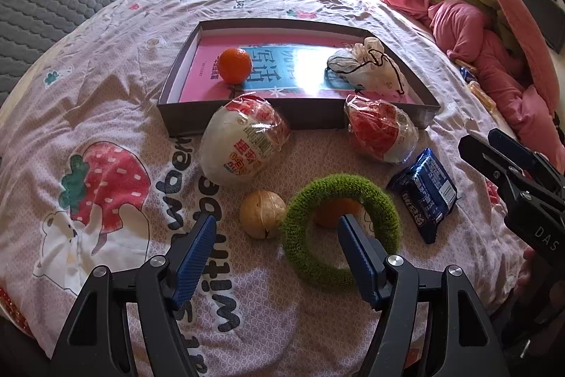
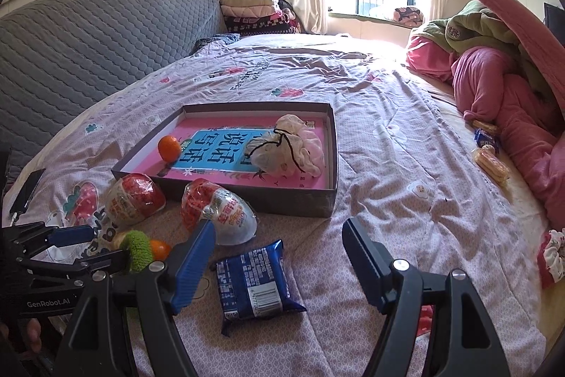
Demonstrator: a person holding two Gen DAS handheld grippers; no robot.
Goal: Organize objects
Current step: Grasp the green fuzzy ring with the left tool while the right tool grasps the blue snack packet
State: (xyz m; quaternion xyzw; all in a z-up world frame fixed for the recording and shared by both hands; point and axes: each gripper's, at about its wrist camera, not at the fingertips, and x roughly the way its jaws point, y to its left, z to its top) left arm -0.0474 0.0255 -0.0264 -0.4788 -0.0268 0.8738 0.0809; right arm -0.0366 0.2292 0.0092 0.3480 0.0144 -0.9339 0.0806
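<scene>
My left gripper [image 1: 275, 235] is open and low over the bed sheet. Its right finger hangs over the hole of a green fuzzy ring [image 1: 304, 257]; I cannot tell if it touches. An orange [image 1: 335, 214] shows through the ring, and a beige walnut-like ball [image 1: 262, 213] lies just left of it. My right gripper [image 2: 279, 235] is open with a blue snack packet [image 2: 254, 285] on the sheet below its left finger. Two wrapped egg-shaped packages [image 1: 243, 143] [image 1: 381, 129] rest against the grey box [image 1: 303, 121]. The box holds a pink book, an orange [image 1: 234, 65] and a white drawstring pouch [image 1: 367, 66].
A pile of pink and green bedding [image 2: 494, 87] fills the right side, with loose snack packets [image 2: 491, 161] beside it. A grey quilted headboard [image 2: 88, 34] runs along the left. A phone [image 2: 28, 189] lies at the bed's left edge. Folded blankets [image 2: 250, 9] are stacked near the window.
</scene>
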